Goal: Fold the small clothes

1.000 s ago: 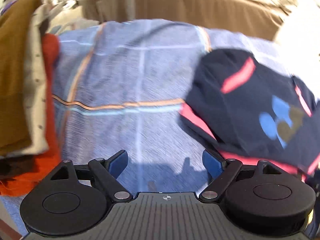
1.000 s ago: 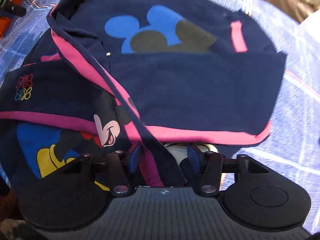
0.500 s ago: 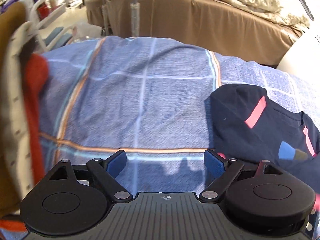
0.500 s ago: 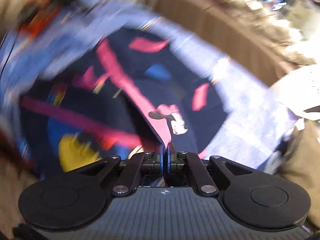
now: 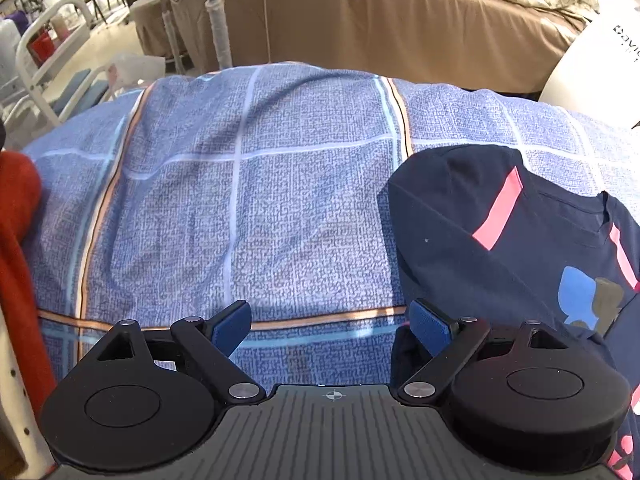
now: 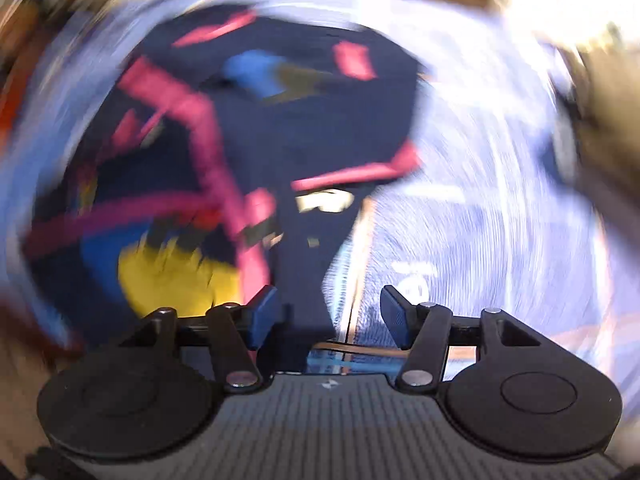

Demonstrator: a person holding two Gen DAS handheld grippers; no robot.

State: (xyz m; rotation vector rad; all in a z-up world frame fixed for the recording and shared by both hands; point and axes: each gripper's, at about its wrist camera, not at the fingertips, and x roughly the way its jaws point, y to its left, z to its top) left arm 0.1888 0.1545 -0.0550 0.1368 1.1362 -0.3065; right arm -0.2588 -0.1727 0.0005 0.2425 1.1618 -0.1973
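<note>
Hovering mid-fold beside the navy Mickey shirt [image 5: 500, 248], both grippers, left [image 5: 330, 322] and right [image 6: 326, 312], stood wide and empty, needing a fresh hem grasp.

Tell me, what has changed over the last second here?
The right gripper, clamped on the navy pink-trimmed shirt half a second ago, has opened and let it go. The left gripper stayed open and empty over the blue checked bedcover.
</note>
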